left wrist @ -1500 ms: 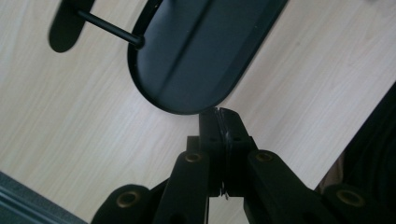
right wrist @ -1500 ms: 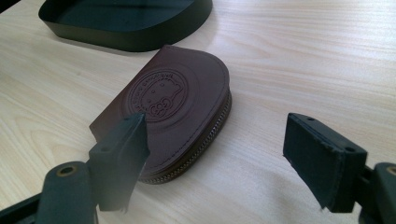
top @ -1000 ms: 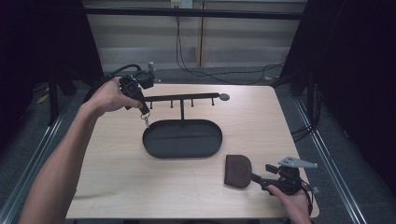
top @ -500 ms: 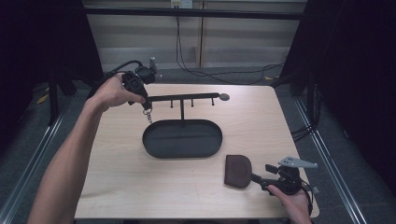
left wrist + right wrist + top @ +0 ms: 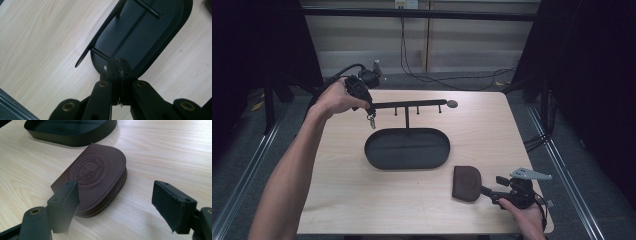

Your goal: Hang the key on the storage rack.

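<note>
This looks like a lab or recording setup rather than a home. A plain light wooden bench (image 5: pixel 362 200) stands between black curtains (image 5: pixel 257 50), with metal floor rails (image 5: pixel 242 165) along both sides, loose cables (image 5: pixel 412 55) on the grey floor and a wall socket (image 5: pixel 406 4) behind.

pouch (image 5: pixel 96 178): brown leather, embossed, zipped, flat on table | stand (image 5: pixel 407 147): black, oval base, upright

Left arm: we reach far beyond the oval tray (image 5: pixel 407 148), left gripper (image 5: pixel 371 121) pointing down, jaws pressed together | Right: our right gripper (image 5: pixel 490 192) sits near-right of tray, jaws spread wide.
</note>
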The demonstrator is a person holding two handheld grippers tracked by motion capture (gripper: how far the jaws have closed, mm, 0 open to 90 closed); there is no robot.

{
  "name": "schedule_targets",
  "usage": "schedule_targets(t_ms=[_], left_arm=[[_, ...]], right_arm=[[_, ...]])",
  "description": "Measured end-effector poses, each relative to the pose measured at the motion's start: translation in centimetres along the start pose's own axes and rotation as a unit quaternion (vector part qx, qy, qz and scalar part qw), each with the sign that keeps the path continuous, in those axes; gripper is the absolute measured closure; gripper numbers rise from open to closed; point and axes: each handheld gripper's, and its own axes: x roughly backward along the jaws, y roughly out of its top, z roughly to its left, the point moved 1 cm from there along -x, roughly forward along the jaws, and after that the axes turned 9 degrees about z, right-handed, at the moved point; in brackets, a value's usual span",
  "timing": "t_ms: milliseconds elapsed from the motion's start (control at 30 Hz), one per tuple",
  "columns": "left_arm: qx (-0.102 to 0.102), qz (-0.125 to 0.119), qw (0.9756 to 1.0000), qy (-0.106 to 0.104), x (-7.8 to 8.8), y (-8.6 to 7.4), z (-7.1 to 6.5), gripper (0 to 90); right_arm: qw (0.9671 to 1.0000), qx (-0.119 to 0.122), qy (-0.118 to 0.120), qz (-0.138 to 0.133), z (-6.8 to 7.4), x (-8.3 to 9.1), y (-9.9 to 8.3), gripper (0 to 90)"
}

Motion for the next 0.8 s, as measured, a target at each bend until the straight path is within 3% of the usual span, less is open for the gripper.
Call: schedule_targets(t_ms=[333, 567, 667, 800], left_arm=[[0.007, -0.007, 0.9999, 0.001, -0.4, 0.1, 0.2, 88.9], [0.037, -0.037, 0.9986, -0.011, -0.6, -1.4, 0.9, 84.0], [0.039, -0.054, 0.9975, -0.024, -0.6, -2.1, 1.0, 80.6], [0.050, -0.076, 0.9955, -0.026, -0.3, -3.0, 1.2, 73.9]], right_arm=[[1.0000, -0.001, 0.000, 0.001, 0.0, -0.1, 0.1, 21.9], [1.0000, -0.002, -0.001, 0.002, 0.0, -0.1, 0.1, 21.7], [1.0000, -0.003, -0.002, 0.001, 0.0, -0.1, 0.1, 21.8], [1.0000, -0.003, -0.002, 0.000, 0.0, -0.1, 0.1, 21.7]])
